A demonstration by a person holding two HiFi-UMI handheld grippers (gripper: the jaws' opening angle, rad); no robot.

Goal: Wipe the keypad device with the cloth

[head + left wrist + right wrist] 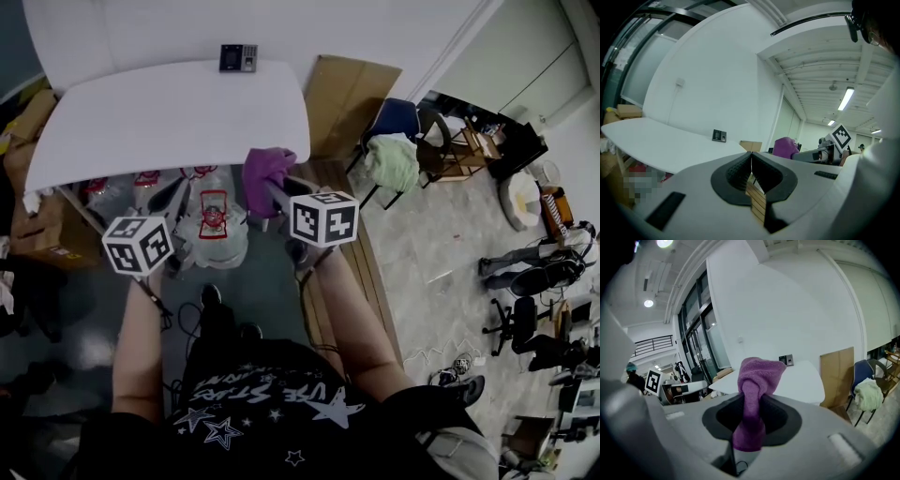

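Note:
The dark keypad device (238, 57) sits at the far edge of the white table (141, 122), against the wall; it also shows as a small keypad device (719, 136) in the left gripper view and a keypad device (786, 360) in the right gripper view. My right gripper (752, 401) is shut on a purple cloth (759, 373), which bunches above the jaws. The cloth (268, 171) hangs at the table's near right corner, well short of the keypad. My left gripper (751, 161) is shut and holds nothing, at the table's near edge.
A cardboard sheet (347, 98) leans on the wall right of the table. A blue chair with a green cloth (394, 155) stands beyond it. Bags and bottles (214, 220) lie under the table, boxes (33, 117) at its left, office chairs (525, 319) far right.

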